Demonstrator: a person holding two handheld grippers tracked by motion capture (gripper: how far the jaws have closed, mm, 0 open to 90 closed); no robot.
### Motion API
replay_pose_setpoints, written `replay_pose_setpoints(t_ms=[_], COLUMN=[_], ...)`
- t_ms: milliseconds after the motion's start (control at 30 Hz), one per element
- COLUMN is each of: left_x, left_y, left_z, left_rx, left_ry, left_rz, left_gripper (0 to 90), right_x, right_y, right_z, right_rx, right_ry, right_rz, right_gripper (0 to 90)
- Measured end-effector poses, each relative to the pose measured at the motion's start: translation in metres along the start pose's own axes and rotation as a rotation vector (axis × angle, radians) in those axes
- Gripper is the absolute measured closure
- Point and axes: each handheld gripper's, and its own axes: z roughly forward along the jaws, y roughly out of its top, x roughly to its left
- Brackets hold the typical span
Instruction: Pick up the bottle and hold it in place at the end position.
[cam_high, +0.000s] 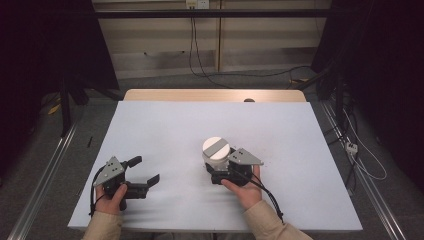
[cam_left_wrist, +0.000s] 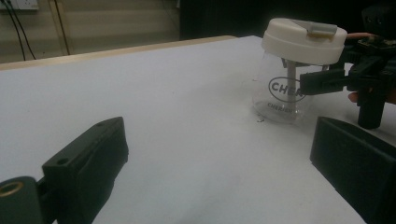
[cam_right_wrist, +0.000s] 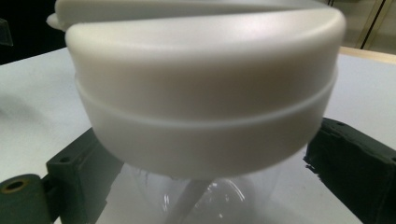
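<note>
1. We see the right gripper (cam_high: 220, 167) with its two black jaws set either side of the clear body of a lidded jar (cam_left_wrist: 286, 88). In the right gripper view the jaws flank the glass just under the lid, wide apart. From these views we cannot tell whether the pads press on the glass or stand just off it.
2. The left gripper (cam_high: 145, 172) has its jaws spread wide with nothing between them; in the left gripper view bare tabletop lies between the two black jaws.
3. The jar stands upright on the white table (cam_high: 175, 130), a little right of the middle and toward the near edge. Its white lid (cam_high: 216, 148) is round, thick and seated on top, with a grey strip across it in the high view. The body is transparent and carries dark printed lettering, partly hidden by a jaw of the right gripper. A pale stem hangs down inside from under the lid.
4. Our right hand (cam_high: 243, 187) holds its gripper from the near side, just beside the jar. Our left hand (cam_high: 111, 197) holds its gripper near the table's near-left corner, well apart from the jar.
5. Beyond the white top, a wooden edge (cam_high: 215, 95) shows along the far side.
</note>
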Motion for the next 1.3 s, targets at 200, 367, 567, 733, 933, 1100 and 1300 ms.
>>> replay_pose_setpoints(t_ms=[200, 367, 567, 733, 933, 1100, 1300], left_x=[0.0, 0.001, 0.0, 0.0, 0.001, 0.001, 0.001], left_y=[0.0, -0.001, -0.001, -0.001, -0.001, -0.001, -0.001], left_z=[0.0, 0.001, 0.001, 0.001, 0.001, 0.0, 0.001], left_rx=[0.0, 0.004, 0.005, 0.008, 0.006, 0.005, 0.005], left_ry=[-0.002, -0.003, -0.004, -0.007, -0.004, -0.005, -0.005], left_rz=[0.002, -0.002, -0.003, -0.002, -0.003, -0.001, -0.002], left_gripper=[3.8, 3.9, 3.9, 3.9, 3.9, 3.9, 3.9], right_x=[0.002, 0.002, 0.003, 0.002, 0.002, 0.001, 0.0], right_y=[0.002, 0.003, 0.004, 0.004, 0.005, 0.005, 0.009], right_z=[0.006, 0.011, 0.013, 0.012, 0.012, 0.012, 0.01], right_rx=[0.005, 0.019, 0.026, 0.025, 0.025, 0.022, 0.001], right_ry=[0.008, 0.025, 0.029, 0.029, 0.038, 0.041, 0.046], right_rz=[-0.018, -0.032, -0.042, -0.042, -0.059, -0.076, -0.075], right_gripper=[9.2, 15.3, 16.5, 17.6, 18.2, 18.4, 18.4])
